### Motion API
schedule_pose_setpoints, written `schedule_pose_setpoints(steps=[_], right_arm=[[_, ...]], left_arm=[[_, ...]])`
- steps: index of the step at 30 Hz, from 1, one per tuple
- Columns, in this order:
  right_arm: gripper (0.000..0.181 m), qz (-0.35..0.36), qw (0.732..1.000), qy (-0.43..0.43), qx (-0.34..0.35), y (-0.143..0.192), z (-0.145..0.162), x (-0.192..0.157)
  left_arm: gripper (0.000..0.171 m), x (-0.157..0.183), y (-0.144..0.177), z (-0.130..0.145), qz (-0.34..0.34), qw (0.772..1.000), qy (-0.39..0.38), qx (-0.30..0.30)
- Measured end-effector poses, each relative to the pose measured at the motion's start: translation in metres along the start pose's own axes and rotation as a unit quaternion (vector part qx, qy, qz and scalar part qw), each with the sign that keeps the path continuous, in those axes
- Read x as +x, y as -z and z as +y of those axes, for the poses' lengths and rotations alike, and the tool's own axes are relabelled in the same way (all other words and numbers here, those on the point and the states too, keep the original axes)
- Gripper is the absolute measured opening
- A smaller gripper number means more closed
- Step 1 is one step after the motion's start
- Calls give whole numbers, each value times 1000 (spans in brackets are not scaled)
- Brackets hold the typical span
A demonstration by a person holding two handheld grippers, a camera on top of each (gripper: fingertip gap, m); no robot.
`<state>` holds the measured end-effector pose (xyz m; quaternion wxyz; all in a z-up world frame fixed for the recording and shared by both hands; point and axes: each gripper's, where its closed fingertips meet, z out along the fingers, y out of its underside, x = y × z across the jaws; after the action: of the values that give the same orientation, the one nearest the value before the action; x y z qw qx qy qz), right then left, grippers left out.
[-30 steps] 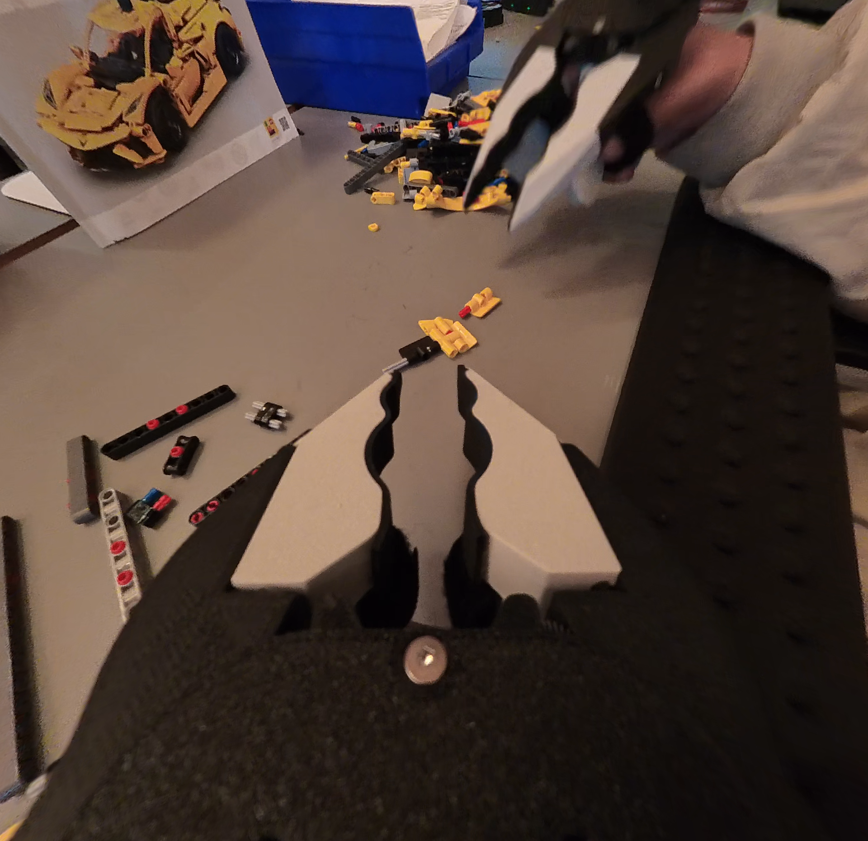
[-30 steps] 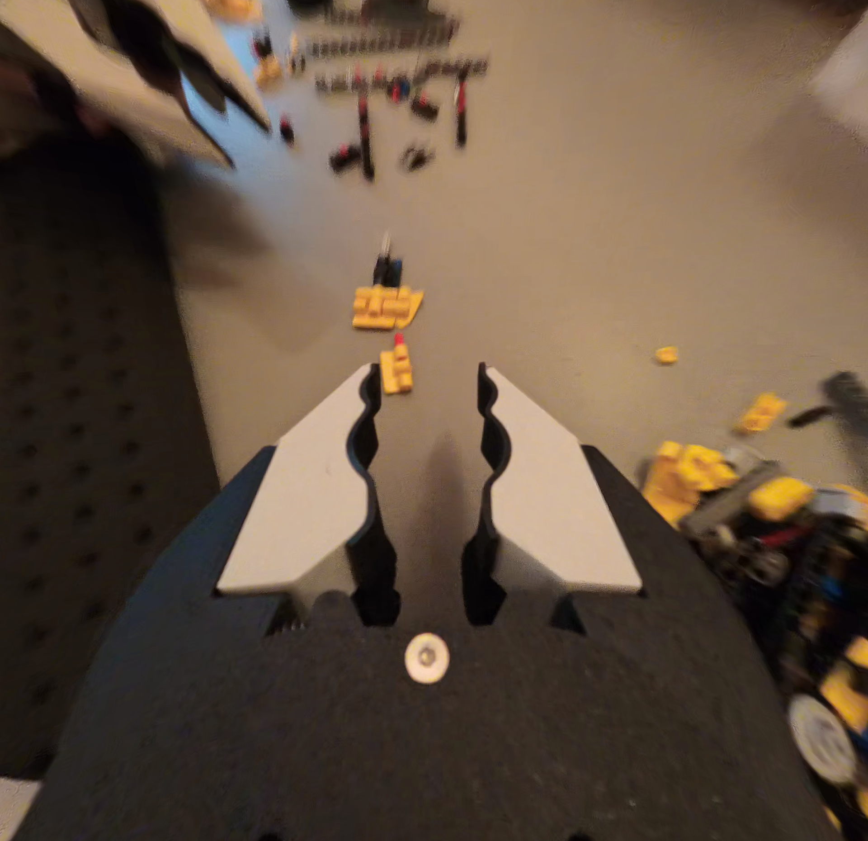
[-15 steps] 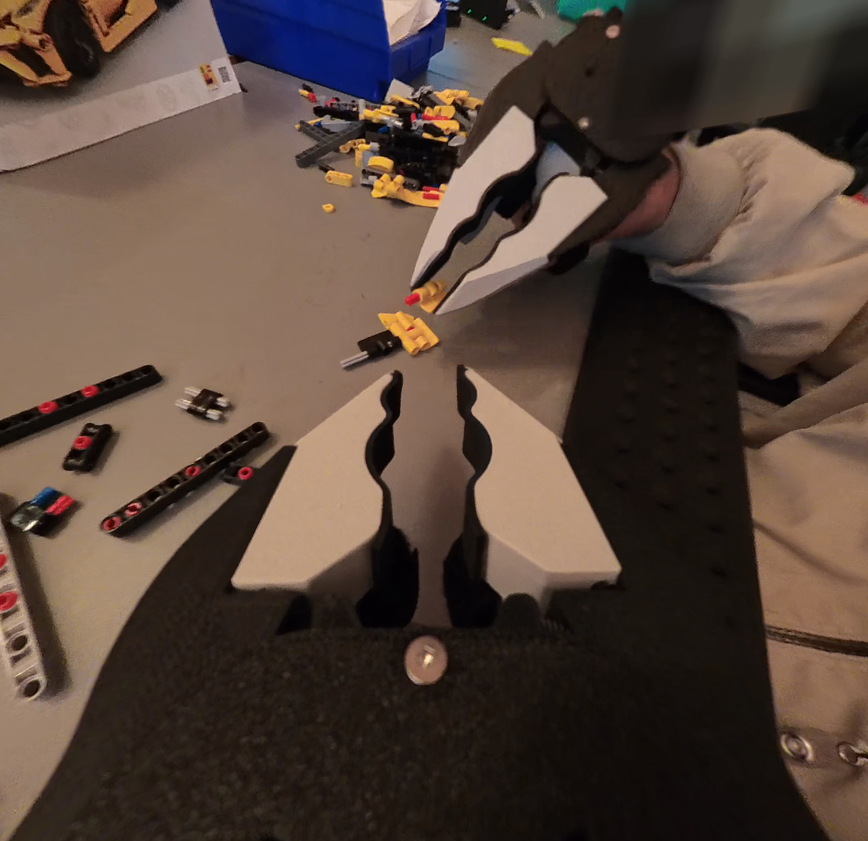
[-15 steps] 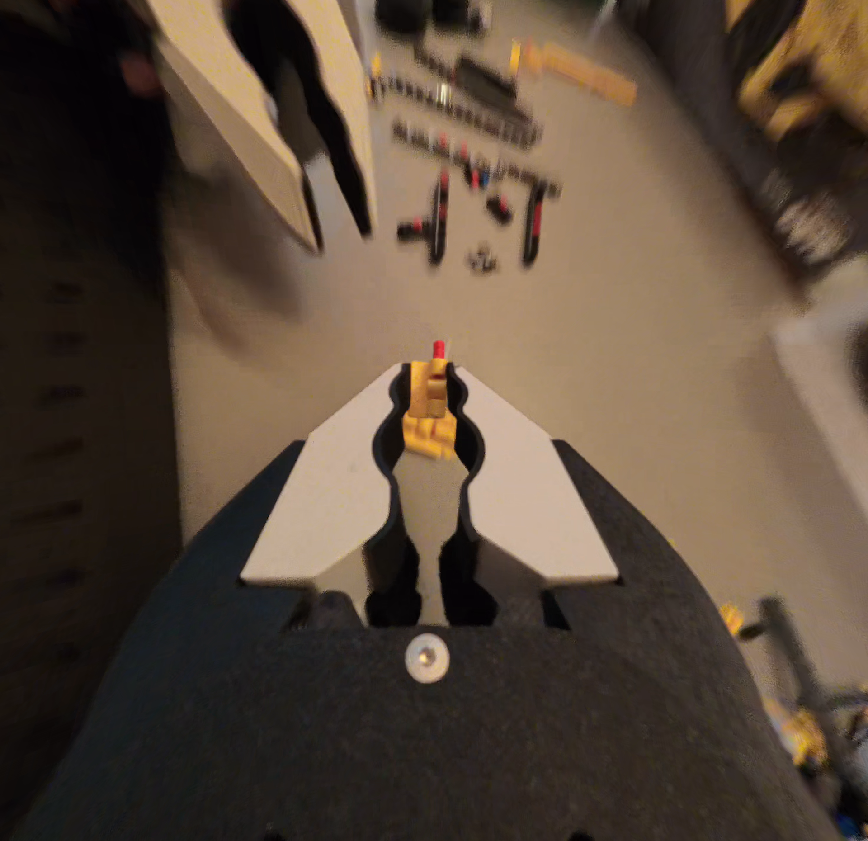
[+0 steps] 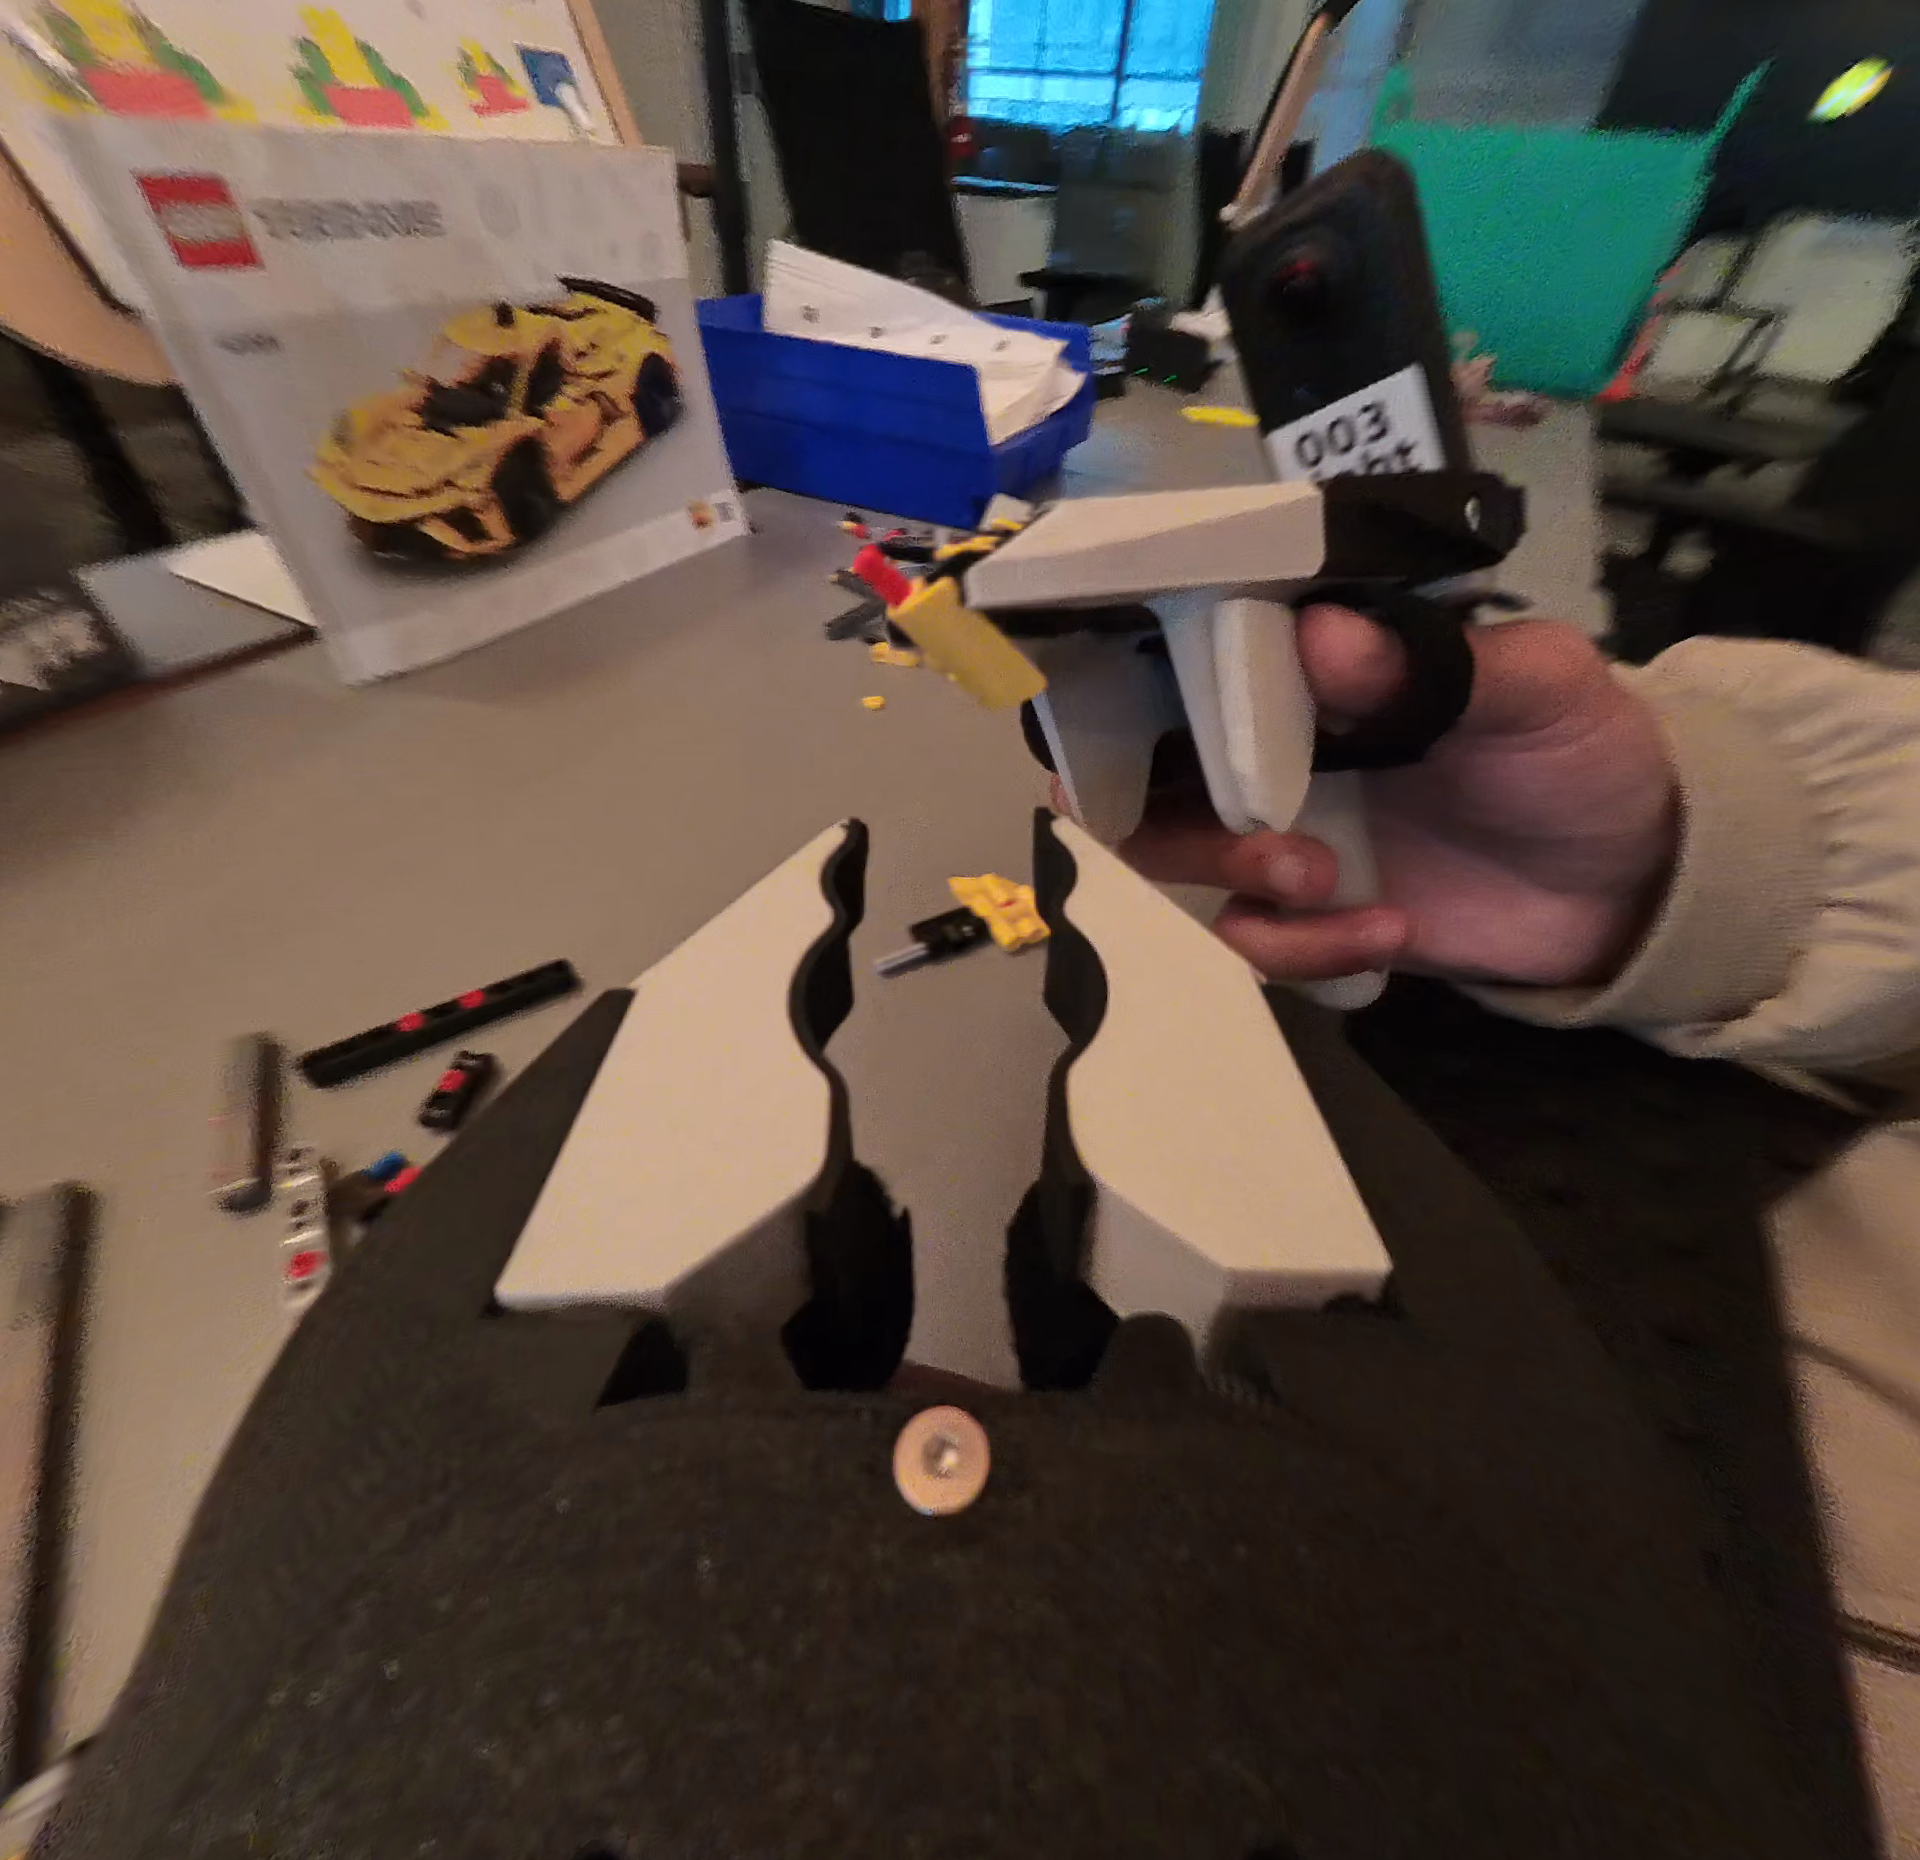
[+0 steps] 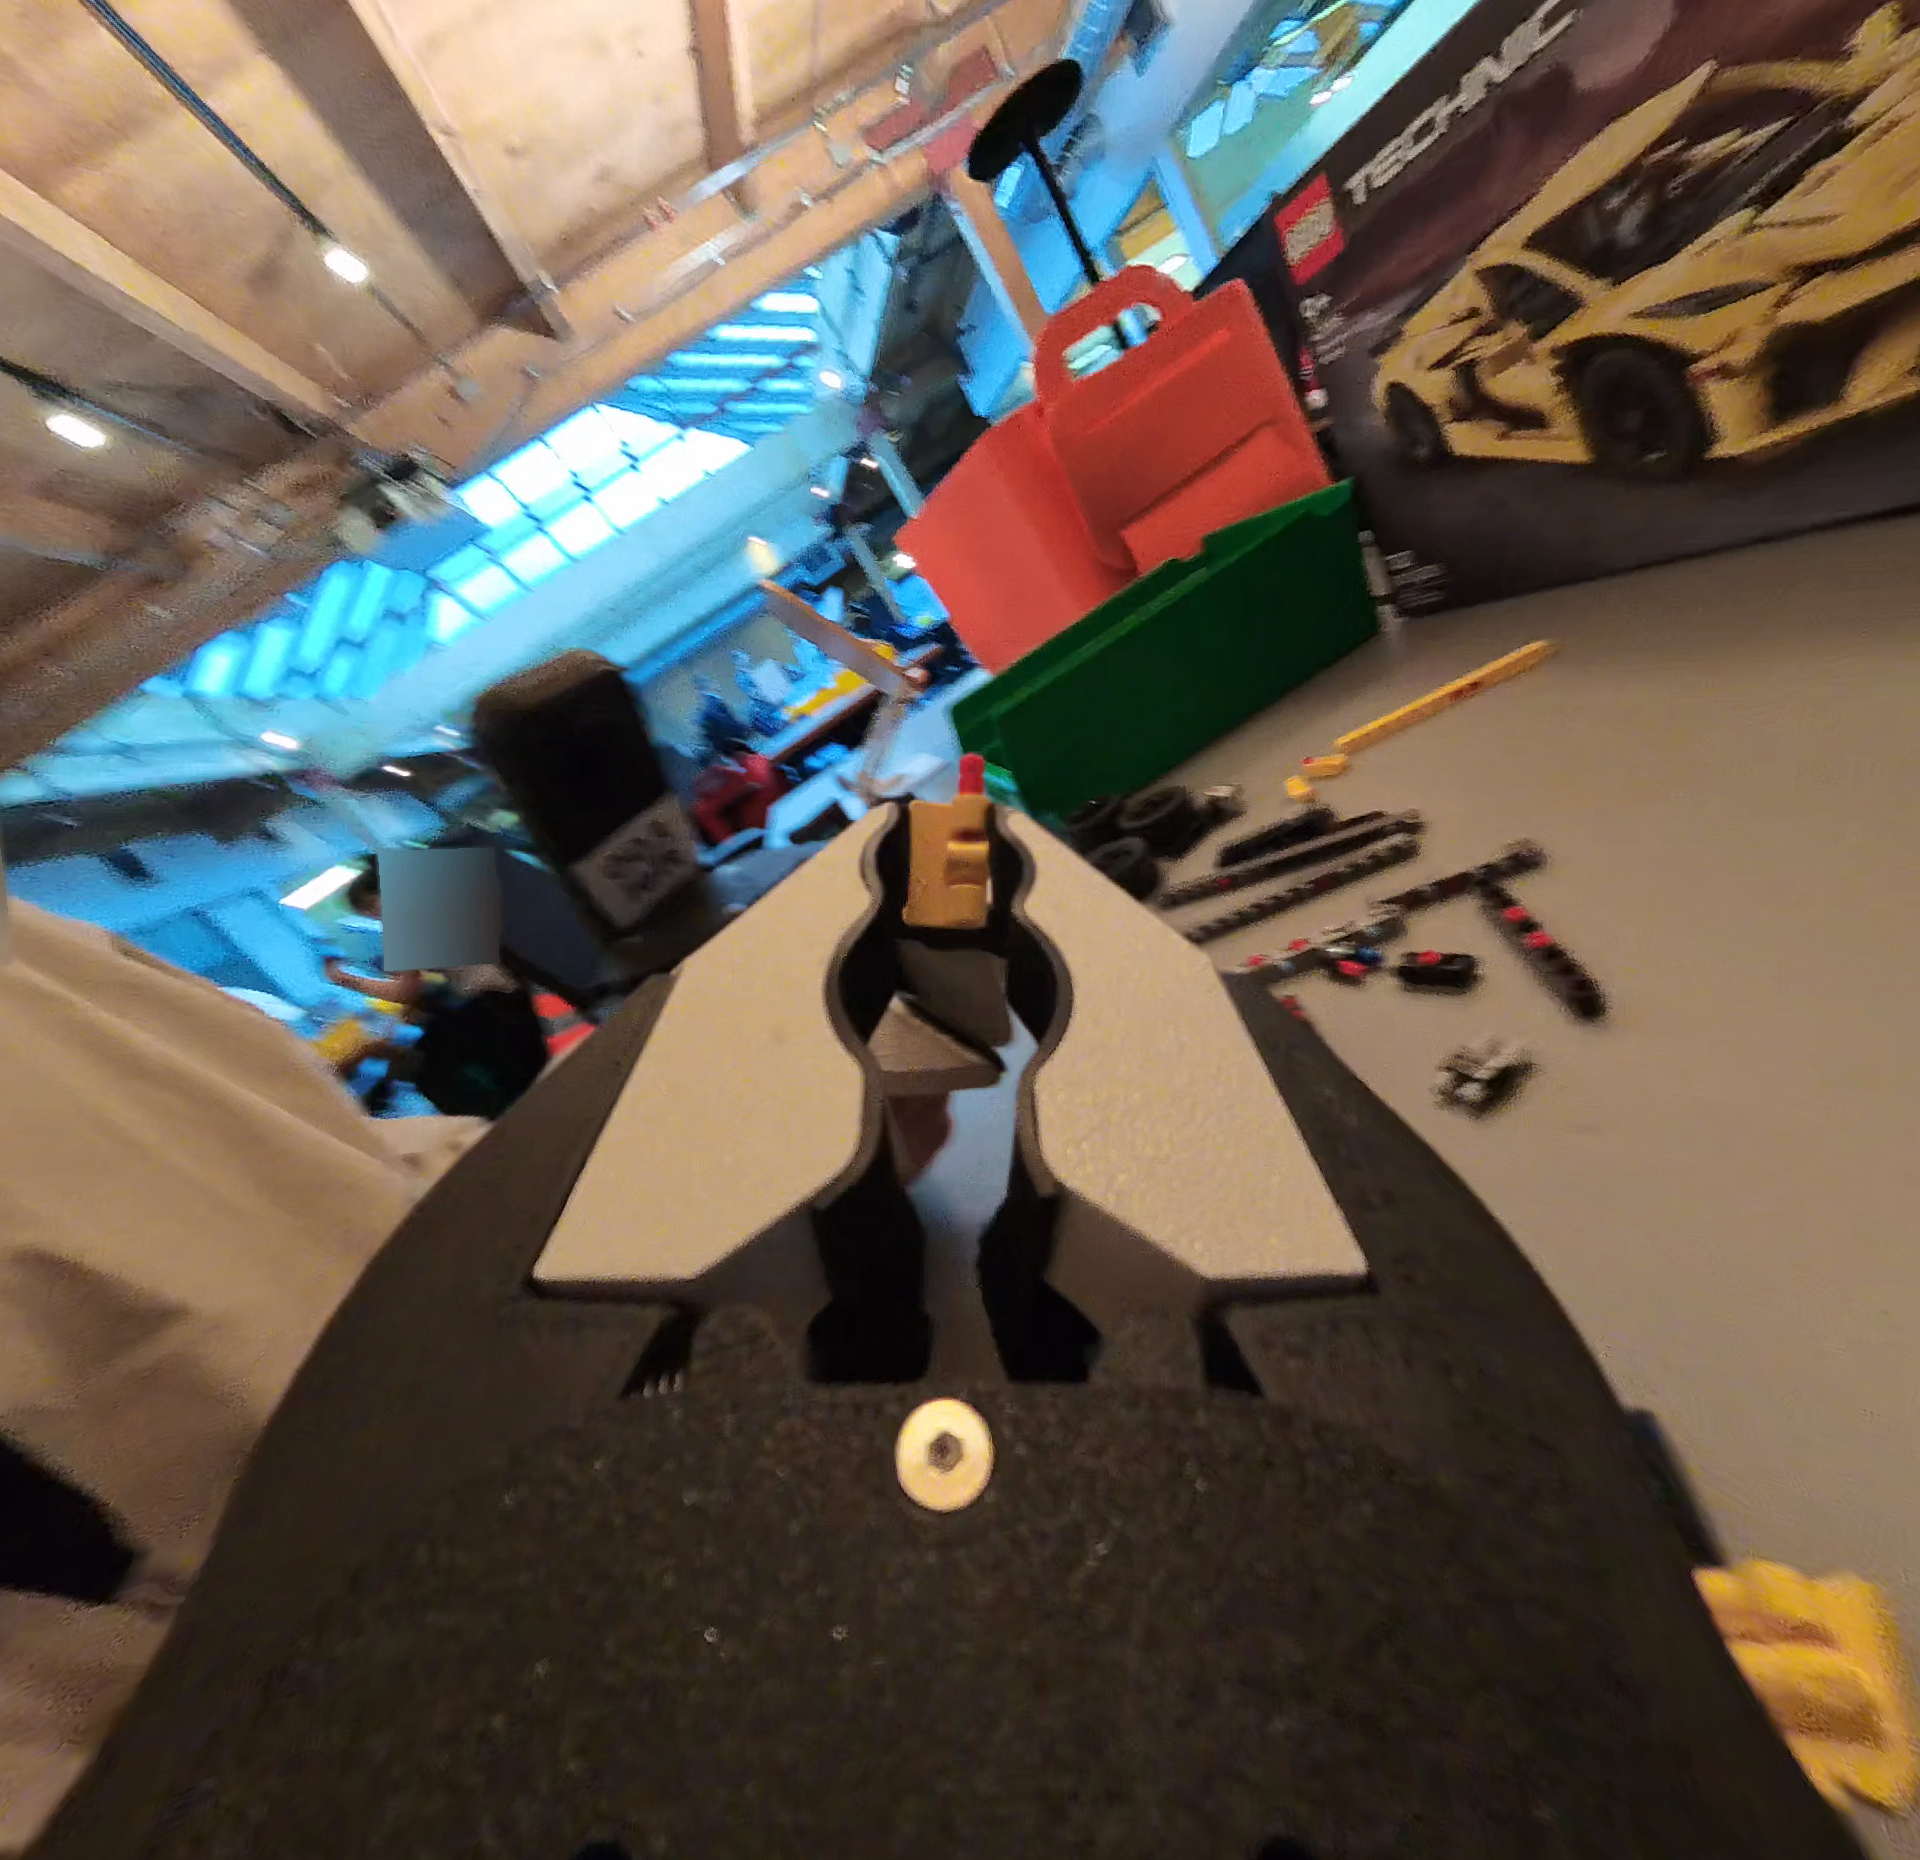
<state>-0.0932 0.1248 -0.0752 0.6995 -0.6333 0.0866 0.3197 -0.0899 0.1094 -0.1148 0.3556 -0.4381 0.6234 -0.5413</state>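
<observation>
The grey table (image 5: 312,823) is the biggest thing before me, and it carries all the rest. At its far side leans a large booklet (image 5: 447,387) with a yellow car printed on it, and beside it stands a blue bin (image 5: 862,428) holding white papers. In my right wrist view I see also a big box (image 6: 1621,283) with the same yellow car, a green bin (image 6: 1174,657) and a red case (image 6: 1122,460) behind it.

My left tongs (image 5: 945,834) hang above the table with the jaws apart, and nothing is between them. Between their tips, down on the table, lies a small yellow assembly (image 5: 997,908) joined with a black pin piece (image 5: 935,943). To the left of these tongs lie a long black beam (image 5: 436,1021) with red pins and a short black piece (image 5: 454,1088).

My right tongs (image 6: 948,844) are lifted off the table and clenched on a small yellow piece (image 6: 943,870) with a red pin on its end. In the left wrist view this same yellow piece (image 5: 961,641) sticks out from the tips of the right tongs (image 5: 977,605), in the air, just beyond my left tongs. My hand (image 5: 1475,823) grips the handle there.

Behind it a pile of loose bricks (image 5: 894,574) lies near the blue bin. More black beams (image 6: 1309,865) lie on the table in the right wrist view.
</observation>
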Motion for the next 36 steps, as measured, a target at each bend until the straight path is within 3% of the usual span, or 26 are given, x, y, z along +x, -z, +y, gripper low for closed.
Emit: schedule_pose_setpoints(steps=[3, 8, 15, 18, 26, 36], right_arm=[[14, 44, 996, 74, -14, -2, 4, 6], [14, 61, 992, 98, -44, -6, 14, 9], [14, -14, 998, -51, -22, -5, 13, 1], [14, -30, 995, -95, -32, -2, 16, 4], [25, -50, 993, -107, -31, 3, 12, 4], [4, -52, 992, -109, -33, 5, 13, 6]], left_arm=[[36, -4, -1, -2, -39, 999, -31, -1], [37, -16, 1, -12, -96, 993, -62, 19], [10, -9, 8, -23, -76, 993, -68, 67], [8, -8, 7, -19, -89, 989, -108, 48], [7, -10, 8, -16, -91, 989, -109, 36], [7, -2, 6, -16, -76, 989, -119, 36]])
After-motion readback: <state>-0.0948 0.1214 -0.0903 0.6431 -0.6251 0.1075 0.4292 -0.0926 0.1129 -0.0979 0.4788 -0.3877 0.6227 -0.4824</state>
